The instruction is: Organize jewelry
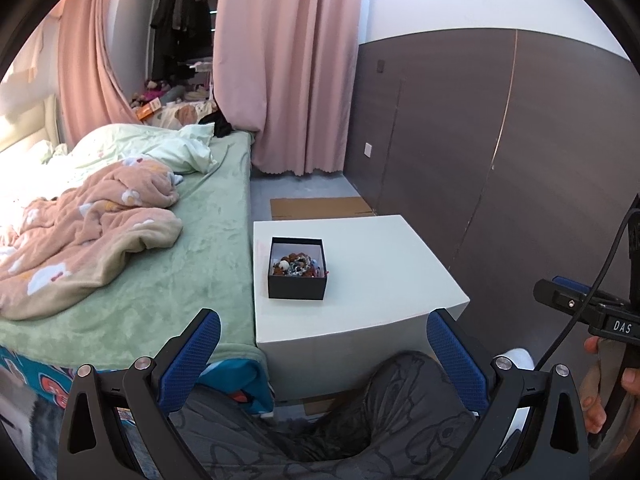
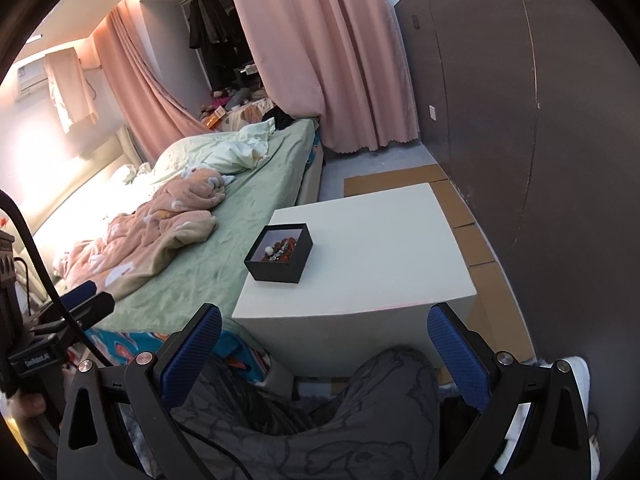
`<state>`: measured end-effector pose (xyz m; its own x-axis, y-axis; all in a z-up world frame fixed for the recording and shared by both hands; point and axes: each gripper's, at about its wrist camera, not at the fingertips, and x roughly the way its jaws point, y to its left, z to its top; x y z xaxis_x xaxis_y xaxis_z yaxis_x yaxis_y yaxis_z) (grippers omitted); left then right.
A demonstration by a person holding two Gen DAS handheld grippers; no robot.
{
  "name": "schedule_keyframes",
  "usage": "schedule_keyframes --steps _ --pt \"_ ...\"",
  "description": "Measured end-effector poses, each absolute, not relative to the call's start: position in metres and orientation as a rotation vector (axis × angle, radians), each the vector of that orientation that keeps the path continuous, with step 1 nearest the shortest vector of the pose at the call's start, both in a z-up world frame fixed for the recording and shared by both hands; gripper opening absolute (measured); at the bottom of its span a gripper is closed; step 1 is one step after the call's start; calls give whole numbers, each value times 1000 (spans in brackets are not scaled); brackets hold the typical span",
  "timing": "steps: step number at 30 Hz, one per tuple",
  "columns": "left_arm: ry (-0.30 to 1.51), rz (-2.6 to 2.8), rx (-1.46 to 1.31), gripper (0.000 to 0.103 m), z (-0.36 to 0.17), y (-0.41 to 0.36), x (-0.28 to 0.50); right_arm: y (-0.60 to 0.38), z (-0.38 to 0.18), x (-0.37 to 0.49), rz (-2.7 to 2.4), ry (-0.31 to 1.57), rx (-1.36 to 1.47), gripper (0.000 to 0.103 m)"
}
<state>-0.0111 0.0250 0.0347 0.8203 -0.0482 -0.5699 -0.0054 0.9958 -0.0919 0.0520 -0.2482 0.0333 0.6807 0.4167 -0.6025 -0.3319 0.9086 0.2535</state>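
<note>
A black open box point(image 1: 297, 285) point(image 2: 276, 266) stands on the left part of a white table point(image 1: 380, 276) point(image 2: 380, 256). Inside it lies a heap of beaded jewelry point(image 1: 298, 266) point(image 2: 280, 251), red, brown and silvery. My left gripper point(image 1: 324, 320) hangs open, well short of the table's near edge, with nothing between its blue pads. My right gripper point(image 2: 324, 318) is open too, held back over a person's knee, holding nothing. The right gripper also shows at the right edge of the left wrist view, and the left one at the left edge of the right wrist view.
A bed point(image 1: 200, 240) point(image 2: 224, 240) with a green sheet and a pink blanket point(image 1: 88, 228) touches the table's left side. A dark panelled wall point(image 1: 500, 160) runs along the right. Cardboard point(image 1: 320, 208) lies on the floor behind the table. A person's knee point(image 1: 400, 392) is below.
</note>
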Motion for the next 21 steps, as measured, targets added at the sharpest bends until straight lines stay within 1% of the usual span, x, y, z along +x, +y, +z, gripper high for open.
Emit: schedule_keyframes --steps 21 --pt "614 -44 -91 103 36 22 -18 -243 32 46 424 697 109 103"
